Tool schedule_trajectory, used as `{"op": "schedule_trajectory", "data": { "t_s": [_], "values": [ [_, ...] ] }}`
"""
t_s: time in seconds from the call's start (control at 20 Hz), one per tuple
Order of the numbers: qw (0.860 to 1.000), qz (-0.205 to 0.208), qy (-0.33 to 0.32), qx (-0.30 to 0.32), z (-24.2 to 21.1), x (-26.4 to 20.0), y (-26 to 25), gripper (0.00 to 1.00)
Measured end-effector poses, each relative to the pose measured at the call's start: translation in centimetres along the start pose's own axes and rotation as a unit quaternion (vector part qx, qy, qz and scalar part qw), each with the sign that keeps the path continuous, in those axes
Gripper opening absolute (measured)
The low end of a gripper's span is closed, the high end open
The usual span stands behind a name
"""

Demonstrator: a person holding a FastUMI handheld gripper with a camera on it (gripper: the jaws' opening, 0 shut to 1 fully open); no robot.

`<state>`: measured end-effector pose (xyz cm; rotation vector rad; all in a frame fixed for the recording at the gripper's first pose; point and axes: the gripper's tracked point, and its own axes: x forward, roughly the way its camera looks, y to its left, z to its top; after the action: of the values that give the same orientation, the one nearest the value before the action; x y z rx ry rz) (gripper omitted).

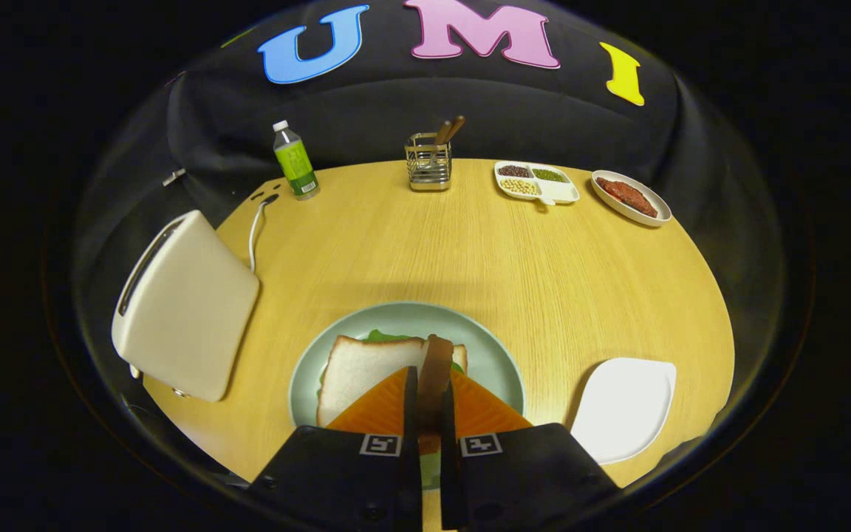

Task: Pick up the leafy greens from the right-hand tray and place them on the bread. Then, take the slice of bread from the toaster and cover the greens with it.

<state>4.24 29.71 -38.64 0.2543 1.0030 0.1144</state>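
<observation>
In the gripper view, nearest us, the gripper (429, 403) was clenched on a slice of bread (435, 373), both fingers pressing its faces while it stood on edge between them. We judged it light, soft and crumbly, best held gently near the crust. Just beyond, at twelve o'clock, the plate (499, 355) carried another slice (366, 369) over leafy greens (385, 336) peeking from under its far edge. At three o'clock lay a bare white tray (625, 406); at nine o'clock, the toaster (185, 318). Farther across the surface (470, 251), at one o'clock, a divided dish (538, 182) held beans, and a bowl (631, 196) held meat.
</observation>
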Motion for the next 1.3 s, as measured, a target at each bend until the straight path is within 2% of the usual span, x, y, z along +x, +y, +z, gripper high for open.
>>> {"op": "schedule_trajectory", "data": {
  "t_s": [0.05, 0.25, 0.35, 0.5, 0.6, 0.75, 0.8, 0.95, 1.1, 1.3],
  "values": [
    [1.000, -0.006, 0.004, -0.003, -0.3, 0.3, -0.3, 0.15],
    [0.999, -0.036, 0.016, -0.008, -0.8, 1.0, -1.6, 0.30],
    [0.998, -0.058, 0.022, -0.022, -1.2, 1.2, -2.6, 0.48],
    [0.995, -0.080, 0.007, -0.060, -0.6, 0.8, -3.3, 0.62],
    [0.993, -0.088, -0.005, -0.075, -0.2, 0.5, -3.6, 0.81],
    [0.994, -0.084, -0.024, -0.068, 0.7, -0.5, -4.0, 0.91],
    [0.994, -0.077, -0.034, -0.063, 1.1, -1.0, -4.0, 0.97],
    [0.995, -0.056, -0.068, -0.037, 3.0, -2.9, -3.8, 0.98],
    [0.994, -0.018, -0.103, -0.004, 5.2, -6.0, -2.9, 0.98],
    [0.985, 0.024, -0.170, -0.011, 8.8, -11.5, -2.8, 0.98]
  ]
}}
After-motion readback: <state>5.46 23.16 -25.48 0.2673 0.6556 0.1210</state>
